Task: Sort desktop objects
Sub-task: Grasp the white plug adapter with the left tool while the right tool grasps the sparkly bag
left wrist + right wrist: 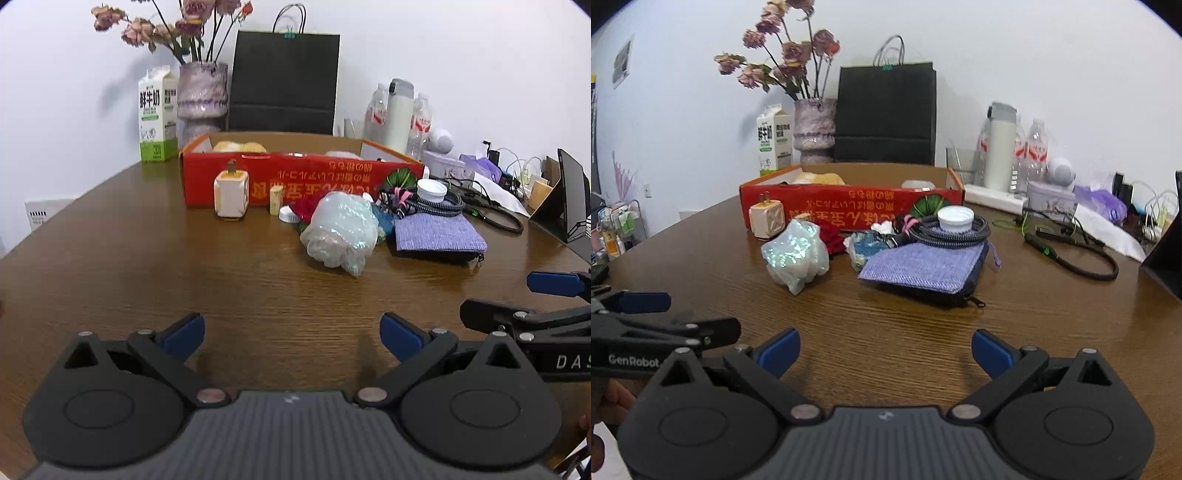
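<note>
Brown table (147,258) lies bare between both spread grippers (291,334) (884,349) and the clutter by the red box (295,177).

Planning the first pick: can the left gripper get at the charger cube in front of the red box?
Probably yes. The left gripper is open, and bare table lies between it and the charger cube, which stands apart from the small cork.

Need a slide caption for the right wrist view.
Open right gripper hovers over the table, facing iridescent bag and purple pouch.
</note>
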Action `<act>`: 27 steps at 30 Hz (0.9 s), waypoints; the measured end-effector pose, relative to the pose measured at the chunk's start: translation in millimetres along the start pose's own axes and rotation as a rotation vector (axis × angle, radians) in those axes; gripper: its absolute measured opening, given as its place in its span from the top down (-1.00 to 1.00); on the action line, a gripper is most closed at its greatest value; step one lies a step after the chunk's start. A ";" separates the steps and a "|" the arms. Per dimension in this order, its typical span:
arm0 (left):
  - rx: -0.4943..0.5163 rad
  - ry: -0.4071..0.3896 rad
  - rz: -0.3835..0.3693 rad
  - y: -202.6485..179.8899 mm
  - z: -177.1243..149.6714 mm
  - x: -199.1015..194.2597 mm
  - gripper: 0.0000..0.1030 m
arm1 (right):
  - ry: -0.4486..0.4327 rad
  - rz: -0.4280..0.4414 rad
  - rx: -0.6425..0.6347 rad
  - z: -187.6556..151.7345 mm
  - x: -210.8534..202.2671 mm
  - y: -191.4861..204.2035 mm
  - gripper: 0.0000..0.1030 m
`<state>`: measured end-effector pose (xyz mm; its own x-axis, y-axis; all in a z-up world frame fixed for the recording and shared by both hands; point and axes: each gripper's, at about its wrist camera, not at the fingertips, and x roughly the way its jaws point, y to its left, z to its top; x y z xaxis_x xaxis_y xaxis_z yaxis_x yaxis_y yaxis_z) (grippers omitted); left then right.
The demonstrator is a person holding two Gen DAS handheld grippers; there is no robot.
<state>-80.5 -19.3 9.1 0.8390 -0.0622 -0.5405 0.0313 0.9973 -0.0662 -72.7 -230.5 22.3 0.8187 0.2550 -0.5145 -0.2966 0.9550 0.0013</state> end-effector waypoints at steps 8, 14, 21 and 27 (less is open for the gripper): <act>-0.055 -0.007 -0.063 30.7 38.3 8.5 -1.00 | -0.026 0.080 0.036 31.6 12.3 -2.4 -0.80; -0.105 -0.065 0.020 76.6 74.7 33.6 -1.00 | 0.001 0.228 -0.001 60.9 51.5 26.3 -0.74; -0.093 -0.021 -0.022 75.0 115.1 113.5 -0.78 | 0.060 0.200 -0.123 70.0 102.7 69.3 0.19; -0.181 0.068 -0.039 81.4 117.7 151.0 0.36 | 0.027 0.195 -0.057 69.7 91.0 50.7 0.26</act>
<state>112.7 57.0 20.8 0.8001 -0.1089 -0.5899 -0.0409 0.9712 -0.2347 21.0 -148.4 35.3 0.7297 0.4296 -0.5319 -0.4765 0.8775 0.0550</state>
